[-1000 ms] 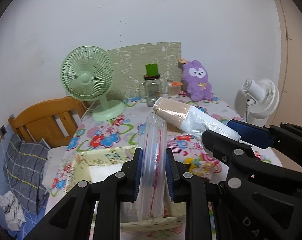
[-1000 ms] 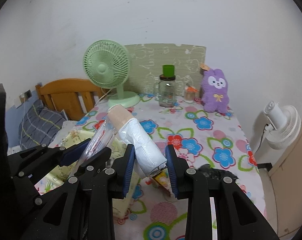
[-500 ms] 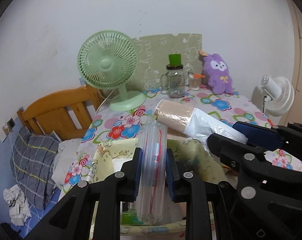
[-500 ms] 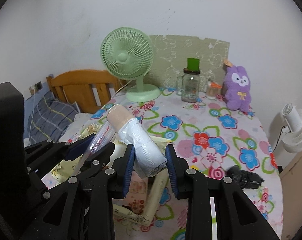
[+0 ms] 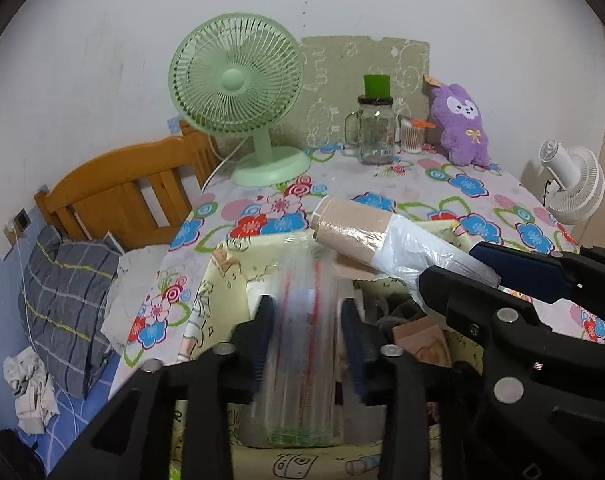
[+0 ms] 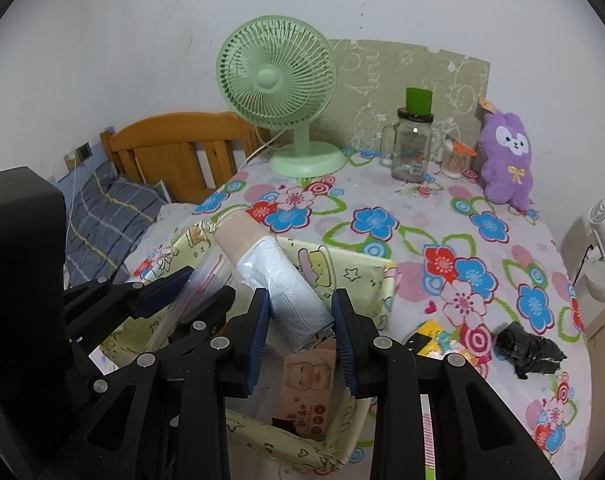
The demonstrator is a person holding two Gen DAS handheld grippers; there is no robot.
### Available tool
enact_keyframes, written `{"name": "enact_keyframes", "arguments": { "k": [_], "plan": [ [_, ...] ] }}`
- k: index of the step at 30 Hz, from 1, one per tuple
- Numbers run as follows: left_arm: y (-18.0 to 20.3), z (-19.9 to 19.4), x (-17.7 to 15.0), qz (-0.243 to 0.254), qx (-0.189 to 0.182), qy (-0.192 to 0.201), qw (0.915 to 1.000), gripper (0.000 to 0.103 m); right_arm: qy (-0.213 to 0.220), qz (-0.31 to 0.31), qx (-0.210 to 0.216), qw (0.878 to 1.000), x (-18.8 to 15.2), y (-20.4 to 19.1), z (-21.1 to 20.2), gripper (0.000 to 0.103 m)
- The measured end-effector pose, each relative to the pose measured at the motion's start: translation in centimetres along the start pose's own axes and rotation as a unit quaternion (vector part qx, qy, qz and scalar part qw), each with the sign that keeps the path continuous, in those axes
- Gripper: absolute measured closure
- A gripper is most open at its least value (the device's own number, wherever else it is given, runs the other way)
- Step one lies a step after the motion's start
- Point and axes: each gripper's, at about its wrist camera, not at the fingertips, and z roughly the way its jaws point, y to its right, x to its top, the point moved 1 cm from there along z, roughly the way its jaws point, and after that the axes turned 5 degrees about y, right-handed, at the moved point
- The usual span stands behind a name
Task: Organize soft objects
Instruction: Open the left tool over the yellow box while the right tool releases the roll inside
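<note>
My left gripper (image 5: pixel 304 316) is shut on a clear plastic bag roll with red stripes (image 5: pixel 302 344), held over the yellow fabric basket (image 5: pixel 222 276). My right gripper (image 6: pixel 300 312) is shut on a roll of white plastic bags with a tan paper end (image 6: pixel 270 276), also over the basket (image 6: pixel 354 272). That roll shows in the left wrist view (image 5: pixel 366 232) too. A tissue pack (image 6: pixel 310 384) lies inside the basket. A crumpled black bag (image 6: pixel 528 350) lies on the floral tablecloth to the right.
A green desk fan (image 6: pixel 278 84), a glass jar with green lid (image 6: pixel 414 148), a cotton swab cup (image 6: pixel 454 160) and a purple plush bunny (image 6: pixel 506 160) stand along the back wall. A wooden headboard (image 6: pixel 174 152) and pillow (image 6: pixel 106 216) lie left. A white fan (image 5: pixel 574 188) stands right.
Both grippers have moved left and down over the basket, still holding their rolls. The left view is blurred with motion.
</note>
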Motion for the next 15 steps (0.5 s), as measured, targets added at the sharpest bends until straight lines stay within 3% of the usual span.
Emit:
{"name": "enact_keyframes", "arguments": {
  "k": [4, 6, 10, 13, 15],
  "plan": [
    [-0.1, -0.1, -0.3, 0.001, -0.006, -0.004, 1.0, 0.035, -0.013, 0.008, 0.01, 1.0, -0.4, -0.1, 1.0, 0.068],
    [0.0, -0.2, -0.5, 0.005, -0.009, -0.004, 0.9999, 0.031, -0.018, 0.009, 0.014, 1.0, -0.5, -0.2, 1.4, 0.068],
    [0.4, -0.6, -0.7, 0.011, -0.018, -0.008, 0.9997, 0.012, -0.029, 0.012, 0.022, 0.999, -0.6, -0.1, 2.0, 0.068],
    [0.5, -0.7, -0.7, 0.009, -0.018, -0.01, 0.9997, 0.011, -0.035, 0.007, 0.028, 0.999, -0.7, -0.1, 2.3, 0.064],
    [0.5, -0.7, -0.7, 0.007, -0.02, -0.011, 0.9997, 0.011, -0.037, 0.006, 0.029, 0.999, -0.7, -0.1, 2.3, 0.046]
  ]
}}
